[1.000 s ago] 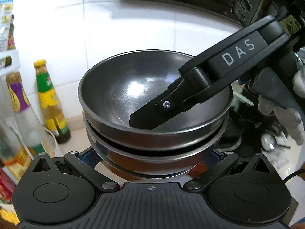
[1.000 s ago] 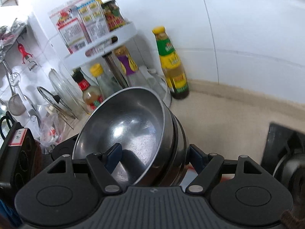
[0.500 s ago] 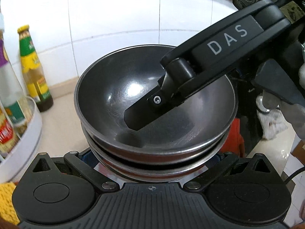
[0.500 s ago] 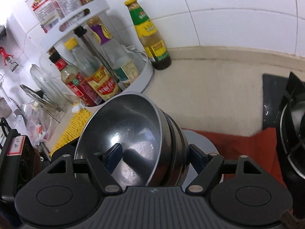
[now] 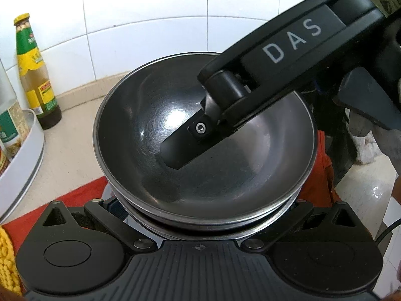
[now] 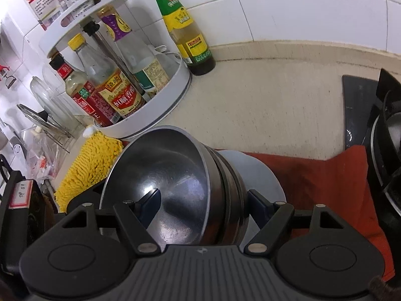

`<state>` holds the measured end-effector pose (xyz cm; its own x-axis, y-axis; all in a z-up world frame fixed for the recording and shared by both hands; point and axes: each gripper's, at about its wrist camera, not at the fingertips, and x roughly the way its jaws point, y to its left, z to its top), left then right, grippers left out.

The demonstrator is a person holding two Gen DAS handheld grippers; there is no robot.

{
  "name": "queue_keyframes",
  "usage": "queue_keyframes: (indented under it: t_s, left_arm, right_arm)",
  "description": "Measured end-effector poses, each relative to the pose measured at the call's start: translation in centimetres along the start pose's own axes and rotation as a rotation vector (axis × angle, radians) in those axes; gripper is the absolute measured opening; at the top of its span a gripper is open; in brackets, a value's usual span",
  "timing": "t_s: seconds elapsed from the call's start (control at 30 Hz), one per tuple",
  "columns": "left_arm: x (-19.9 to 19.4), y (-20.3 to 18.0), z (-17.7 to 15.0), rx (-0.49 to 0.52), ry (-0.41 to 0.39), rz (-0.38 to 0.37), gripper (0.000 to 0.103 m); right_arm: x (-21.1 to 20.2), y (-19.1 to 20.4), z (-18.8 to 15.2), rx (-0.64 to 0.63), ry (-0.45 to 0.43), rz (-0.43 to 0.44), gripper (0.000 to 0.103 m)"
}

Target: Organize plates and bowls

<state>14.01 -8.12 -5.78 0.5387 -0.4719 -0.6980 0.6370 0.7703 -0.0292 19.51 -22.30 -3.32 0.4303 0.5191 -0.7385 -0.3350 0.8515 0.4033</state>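
Now you are carrying a nested stack of steel bowls (image 6: 175,188) over the red cloth (image 6: 325,183) near the table's front edge, above a grey plate (image 6: 258,173). Your right gripper (image 6: 203,203) is clenched across the stack's wall, one finger (image 5: 185,145) inside the top bowl. Your left gripper (image 5: 200,208) cradles the stack; whether it pinches, I cannot tell. Lower level and slowly, centre over the plate, then release.
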Motion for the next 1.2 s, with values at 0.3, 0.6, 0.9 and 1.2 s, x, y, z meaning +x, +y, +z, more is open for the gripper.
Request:
queue_keyframes:
  t_s: [0.3,0.6,0.9,1.2]
  left_arm:
    - [0.8,-0.3,-0.4,0.001,0.040,0.006,0.103]
    - [-0.7,0.4,-0.7,-0.029,0.057,0.013,0.103]
    - [-1.2,0.7,-1.4,-0.071,0.070,0.028,0.103]
    - [-0.9,-0.3,-0.6,-0.019,0.067,0.067,0.103]
  right_arm:
    - [1.1,-0.6,-0.8,0.014,0.008,0.004,0.071]
    - [0.7,-0.3,-1.0,-0.002,-0.018,-0.006,0.071]
    - [0.8,0.6,-1.6,-0.035,-0.017,-0.044,0.071]
    - [1.1,0.5,-1.3,-0.046,-0.042,-0.108,0.071]
